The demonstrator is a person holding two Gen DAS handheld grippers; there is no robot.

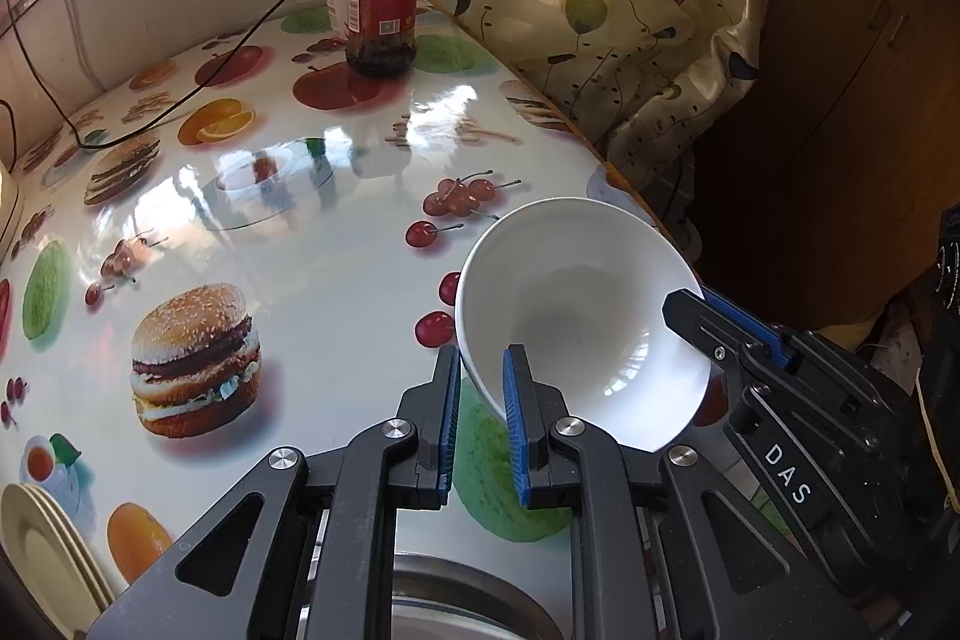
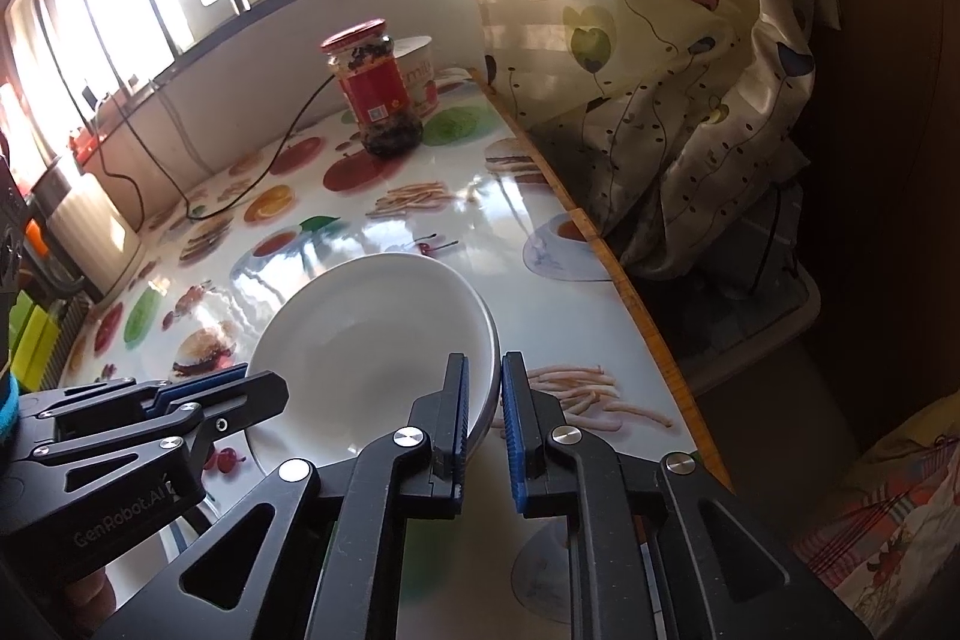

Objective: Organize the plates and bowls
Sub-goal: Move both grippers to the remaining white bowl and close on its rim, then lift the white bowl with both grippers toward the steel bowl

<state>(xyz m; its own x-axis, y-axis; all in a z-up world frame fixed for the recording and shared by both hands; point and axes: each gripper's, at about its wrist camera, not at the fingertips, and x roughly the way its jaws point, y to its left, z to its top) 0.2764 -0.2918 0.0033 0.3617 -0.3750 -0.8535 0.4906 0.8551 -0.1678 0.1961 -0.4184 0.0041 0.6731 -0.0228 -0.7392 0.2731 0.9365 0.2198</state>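
Observation:
A white bowl [image 1: 576, 316] sits tilted over the fruit-and-burger printed table [image 1: 300, 250], near its right edge. My left gripper [image 1: 482, 358] is shut on the bowl's near-left rim, one blue pad inside and one outside. My right gripper [image 1: 684, 304] comes in from the right and pinches the bowl's right rim. In the right wrist view the bowl [image 2: 372, 334] fills the middle, the right gripper [image 2: 485, 364] is clamped on its near-right rim, and the left gripper [image 2: 270, 382] holds the left rim. A second rim edge seems to show just under the bowl.
A red-lidded jar [image 1: 384, 4] and a white cup [image 1: 333, 1] stand at the table's far end, with a black cable [image 1: 180, 100] trailing left. Stacked plates [image 1: 42, 538] lie at lower left, a metal rim [image 1: 456, 598] at the bottom. A curtain [image 2: 660, 70] hangs beyond the table's right edge [image 2: 630, 280].

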